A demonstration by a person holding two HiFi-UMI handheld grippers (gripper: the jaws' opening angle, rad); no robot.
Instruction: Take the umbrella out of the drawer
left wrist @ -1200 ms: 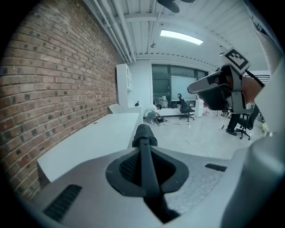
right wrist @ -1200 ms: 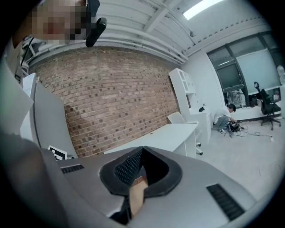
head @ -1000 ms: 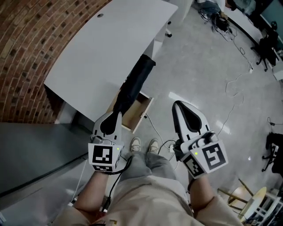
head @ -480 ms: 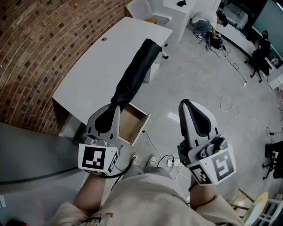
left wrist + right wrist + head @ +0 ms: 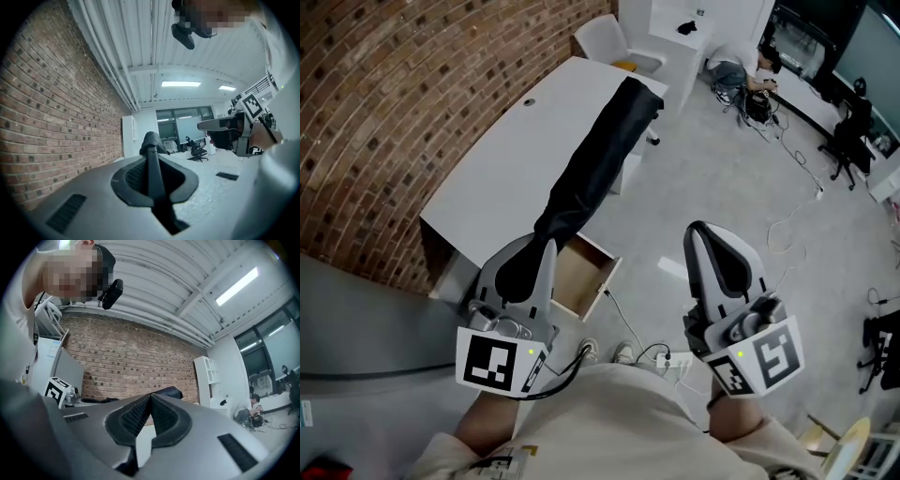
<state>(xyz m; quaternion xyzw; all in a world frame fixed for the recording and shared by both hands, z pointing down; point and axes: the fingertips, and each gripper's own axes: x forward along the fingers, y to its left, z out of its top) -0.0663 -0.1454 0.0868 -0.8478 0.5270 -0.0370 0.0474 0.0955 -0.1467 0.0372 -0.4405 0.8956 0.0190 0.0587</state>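
Observation:
A long black folded umbrella (image 5: 598, 157) hangs in the air above the white table (image 5: 502, 164), slanting from my left gripper (image 5: 546, 242) up toward the far right. The left gripper is shut on the umbrella's near end; in the left gripper view the dark umbrella (image 5: 153, 161) runs between the closed jaws. Below it the wooden drawer (image 5: 578, 277) stands pulled out, with nothing visible inside. My right gripper (image 5: 699, 231) floats to the right over the floor, jaws shut with nothing in them (image 5: 150, 397).
A brick wall (image 5: 403, 103) runs along the table's left. A white chair (image 5: 606, 39) and a white cabinet (image 5: 694, 28) stand beyond the table. Cables (image 5: 792, 202) lie across the grey floor, with a power strip (image 5: 673, 360) near the person's feet.
Both grippers have risen. The umbrella has come up with the left gripper, away from the drawer, and now lies higher over the table.

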